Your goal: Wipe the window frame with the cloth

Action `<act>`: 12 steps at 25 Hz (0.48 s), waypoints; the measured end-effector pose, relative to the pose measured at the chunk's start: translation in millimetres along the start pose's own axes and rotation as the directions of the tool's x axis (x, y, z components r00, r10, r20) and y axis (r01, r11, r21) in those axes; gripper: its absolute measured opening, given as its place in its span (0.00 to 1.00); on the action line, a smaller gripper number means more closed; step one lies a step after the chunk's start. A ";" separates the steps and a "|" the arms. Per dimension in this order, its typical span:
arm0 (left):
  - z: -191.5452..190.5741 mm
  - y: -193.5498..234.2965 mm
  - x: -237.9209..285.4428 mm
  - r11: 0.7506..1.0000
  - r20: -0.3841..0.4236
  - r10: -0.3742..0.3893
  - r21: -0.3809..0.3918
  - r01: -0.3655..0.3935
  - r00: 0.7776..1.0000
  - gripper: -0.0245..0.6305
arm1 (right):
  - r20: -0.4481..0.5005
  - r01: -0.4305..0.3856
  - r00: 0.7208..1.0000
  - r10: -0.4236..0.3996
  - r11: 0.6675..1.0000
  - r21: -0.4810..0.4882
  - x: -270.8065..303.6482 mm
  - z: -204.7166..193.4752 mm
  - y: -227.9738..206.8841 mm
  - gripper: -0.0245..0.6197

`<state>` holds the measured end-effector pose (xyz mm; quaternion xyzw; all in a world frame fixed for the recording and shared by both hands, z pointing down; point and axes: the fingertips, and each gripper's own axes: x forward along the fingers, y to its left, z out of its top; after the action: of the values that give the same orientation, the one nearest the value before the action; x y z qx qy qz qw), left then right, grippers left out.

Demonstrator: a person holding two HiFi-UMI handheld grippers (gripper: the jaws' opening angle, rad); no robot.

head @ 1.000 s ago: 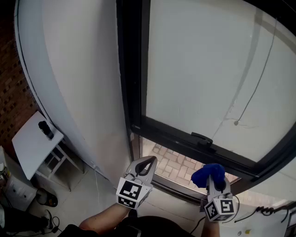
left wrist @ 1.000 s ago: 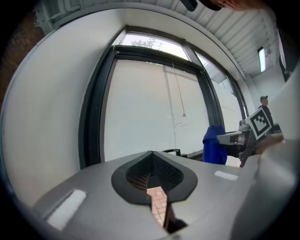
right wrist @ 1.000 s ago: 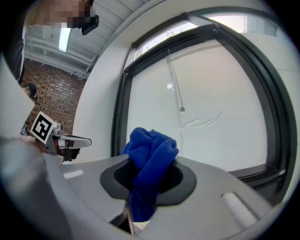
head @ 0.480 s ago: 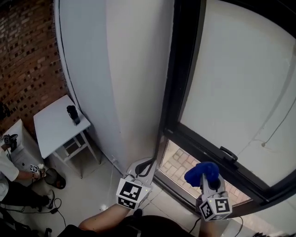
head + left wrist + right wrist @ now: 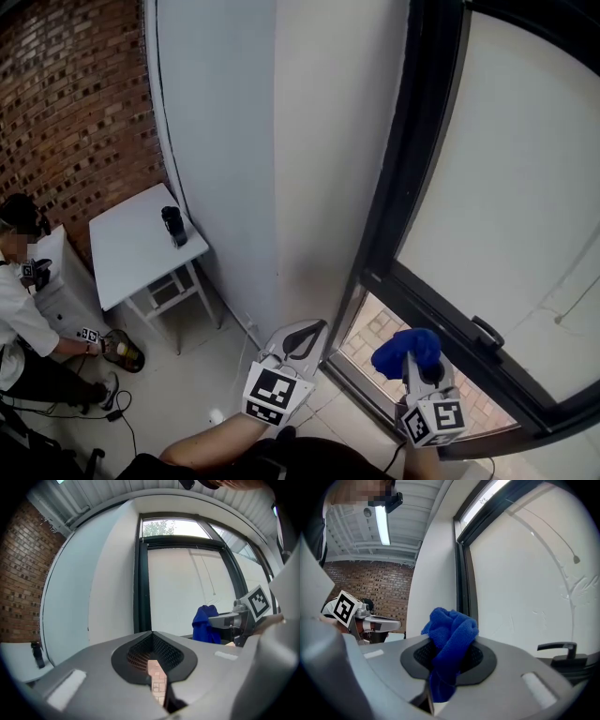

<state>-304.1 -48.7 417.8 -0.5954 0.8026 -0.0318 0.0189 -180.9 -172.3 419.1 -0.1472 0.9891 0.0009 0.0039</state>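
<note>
The right gripper (image 5: 449, 657) was clamped on the bunched blue cloth (image 5: 451, 629), apart from the dark window frame (image 5: 412, 178) at its 12 o'clock. A good wipe would press the free wad flat and slide it along the frame. The left gripper (image 5: 151, 639), at 9 o'clock, had its jaws together and empty. A dark flask (image 5: 173, 226) stood on the white table (image 5: 122, 258) at 10 o'clock, contents unseen.

Table (image 5: 127, 251) at 9 o'clock; window frame (image 5: 413, 159) at 2 o'clock; wall (image 5: 314, 141) between them; cloth (image 5: 408, 347) at 5 o'clock.
</note>
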 end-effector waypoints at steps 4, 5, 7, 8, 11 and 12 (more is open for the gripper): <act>30.6 1.8 14.2 0.999 0.052 -0.032 0.027 0.031 0.998 0.03 | 0.049 -0.015 0.999 0.017 0.999 -0.032 19.1 34.1 8.7 0.17; 38.7 4.7 17.7 0.999 0.064 -0.034 0.031 0.032 0.997 0.03 | 0.062 -0.021 0.998 0.023 0.999 -0.038 23.2 44.1 11.8 0.17; 57.5 11.1 25.1 0.998 0.095 -0.038 0.043 0.034 0.995 0.03 | 0.090 -0.032 0.995 0.037 0.998 -0.051 31.3 66.0 15.9 0.17; 69.1 13.6 29.5 0.998 0.115 -0.041 0.051 0.035 0.993 0.03 | 0.105 -0.037 0.994 0.043 0.998 -0.056 35.4 77.9 15.7 0.17; 109.9 15.8 44.9 0.995 0.173 -0.068 0.088 0.053 0.983 0.03 | 0.148 -0.043 0.988 0.053 0.997 -0.070 49.1 115.8 8.0 0.17; 123.9 15.2 50.0 0.993 0.185 -0.083 0.101 0.065 0.979 0.03 | 0.158 -0.042 0.986 0.056 0.995 -0.085 53.9 128.4 5.6 0.17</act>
<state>-324.7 -95.7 293.6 -0.6237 0.7720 -0.0138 0.1219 -233.2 -182.3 290.3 -0.1223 0.9880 0.0530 0.0776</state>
